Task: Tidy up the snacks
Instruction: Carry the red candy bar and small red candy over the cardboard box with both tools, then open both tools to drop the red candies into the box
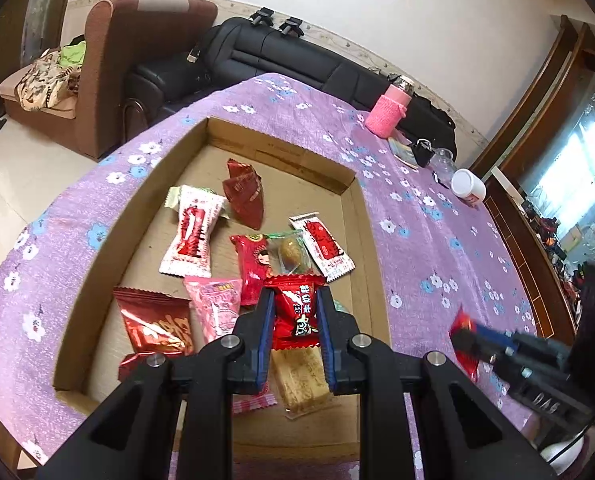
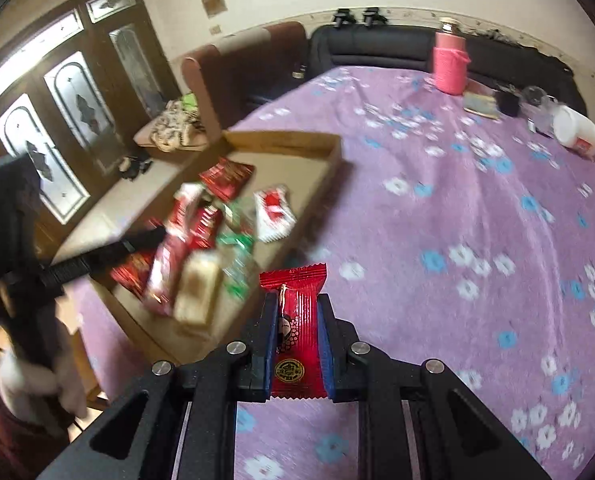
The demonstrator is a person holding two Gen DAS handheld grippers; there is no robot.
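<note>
Currently the left gripper (image 1: 296, 312) is clamping a glossy red snack packet with white lettering (image 1: 296, 312) above the shallow cardboard tray (image 1: 359, 216) of assorted snacks, while the right gripper (image 2: 297, 332) is pinching a red foil packet with a gold seal (image 2: 297, 336) over the purple flowered tablecloth (image 2: 457, 240), just beside the tray's right edge.

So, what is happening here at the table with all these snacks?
A person is sorting wrapped snacks into a shallow cardboard box on a purple flowered tablecloth. The left tool is shut on a red snack packet and hangs over the box, where about ten snacks already lie. The right tool is shut on another red packet, over the cloth beside the box, not yet inside it.
</note>
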